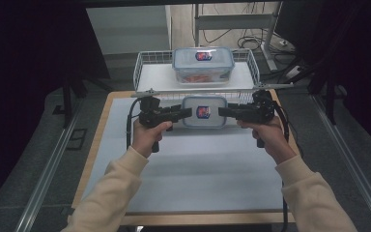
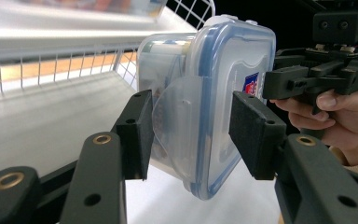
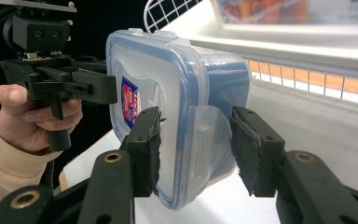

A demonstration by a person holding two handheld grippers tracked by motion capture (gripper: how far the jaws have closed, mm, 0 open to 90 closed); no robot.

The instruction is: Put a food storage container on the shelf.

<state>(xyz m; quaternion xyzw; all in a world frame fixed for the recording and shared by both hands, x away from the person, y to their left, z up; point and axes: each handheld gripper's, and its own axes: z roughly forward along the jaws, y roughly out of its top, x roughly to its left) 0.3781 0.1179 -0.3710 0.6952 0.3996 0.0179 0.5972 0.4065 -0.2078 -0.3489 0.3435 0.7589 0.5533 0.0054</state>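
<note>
Both hands are reaching forward, level; left tongs [image 1: 186, 113] and right tongs [image 1: 223, 111] are pinching opposite ends of a lidded container [image 1: 204, 111] above the desk [image 1: 183, 164].

From my seat the high view is dim at both sides, nearly black, while the bench [image 1: 188, 169] takes soft overhead light with faint shadows. Both gripper views blow out on the white shelf [image 2: 37, 42] (pure glare), and near edges blur and bend slightly.
</note>
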